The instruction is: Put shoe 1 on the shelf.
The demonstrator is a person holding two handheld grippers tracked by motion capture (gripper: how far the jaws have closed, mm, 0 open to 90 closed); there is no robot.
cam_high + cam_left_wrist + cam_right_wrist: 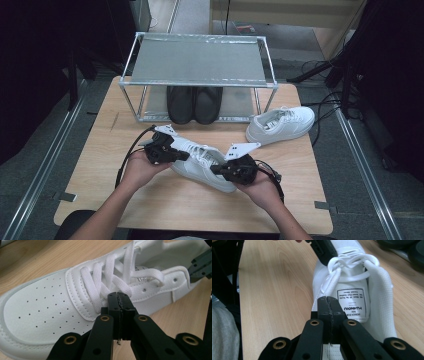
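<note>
Near sneaker (202,167) on table (125,190), between both grippers. Left gripper (118,297) pinched closed at laces (112,277); right gripper (328,301) closed at heel, nothing visibly held. Black shoes (194,104) on rack (200,82); second sneaker (281,124) beside rack. Both sneakers left to shelve, likely.

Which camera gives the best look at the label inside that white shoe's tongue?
The right gripper view: the label faces the camera, close and upside down, on the white shoe. The left gripper view catches a sliver of print behind the laces. In the high view the label is too small to tell.

Black shoes (194,104) sit half hidden under the rack (200,60).
</note>
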